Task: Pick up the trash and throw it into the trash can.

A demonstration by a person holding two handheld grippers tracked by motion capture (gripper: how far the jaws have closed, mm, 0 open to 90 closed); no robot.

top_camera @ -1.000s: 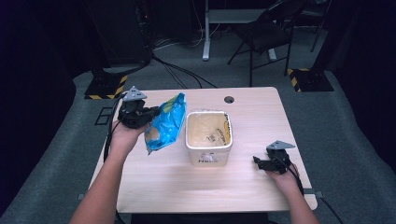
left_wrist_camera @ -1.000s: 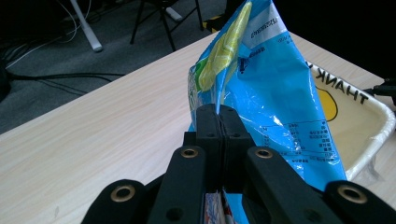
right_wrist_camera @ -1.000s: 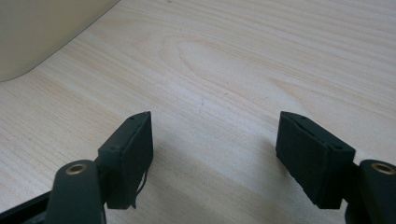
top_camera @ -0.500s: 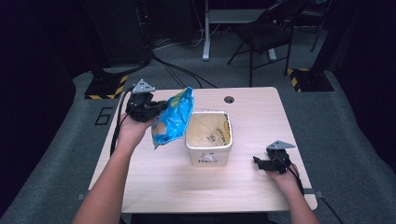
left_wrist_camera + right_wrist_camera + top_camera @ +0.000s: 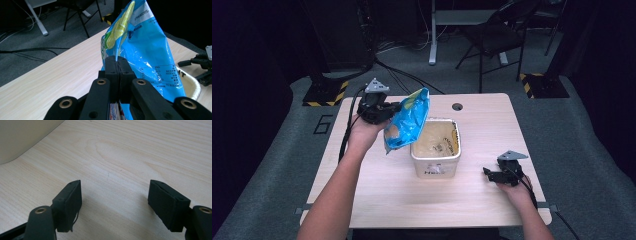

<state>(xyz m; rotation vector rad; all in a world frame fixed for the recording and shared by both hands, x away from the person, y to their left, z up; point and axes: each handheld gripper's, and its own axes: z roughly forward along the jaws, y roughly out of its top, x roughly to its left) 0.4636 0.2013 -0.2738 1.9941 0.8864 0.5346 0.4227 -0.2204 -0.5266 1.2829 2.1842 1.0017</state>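
Note:
A blue and yellow snack bag (image 5: pixel 408 120) hangs tilted above the left rim of a cream plastic tub (image 5: pixel 436 166) in the middle of the table. My left gripper (image 5: pixel 388 108) is shut on the bag's edge; in the left gripper view its jaws (image 5: pixel 117 65) pinch the foil of the bag (image 5: pixel 145 52) together. At the table's right, my right gripper (image 5: pixel 488 173) rests low over the wood with its jaws wide open (image 5: pixel 115 202) and nothing between them. The tub's corner (image 5: pixel 22 137) shows at the upper left of the right gripper view.
The light wooden table (image 5: pixel 377 195) has a round cable hole (image 5: pixel 457 106) near its far edge. A black chair (image 5: pixel 497 37) and desk legs stand on the grey floor behind. A cable (image 5: pixel 349 130) trails from the left gripper.
My left hand has carried the bag up and to the right, from beside the tub to over its left rim. The right hand has stayed where it was.

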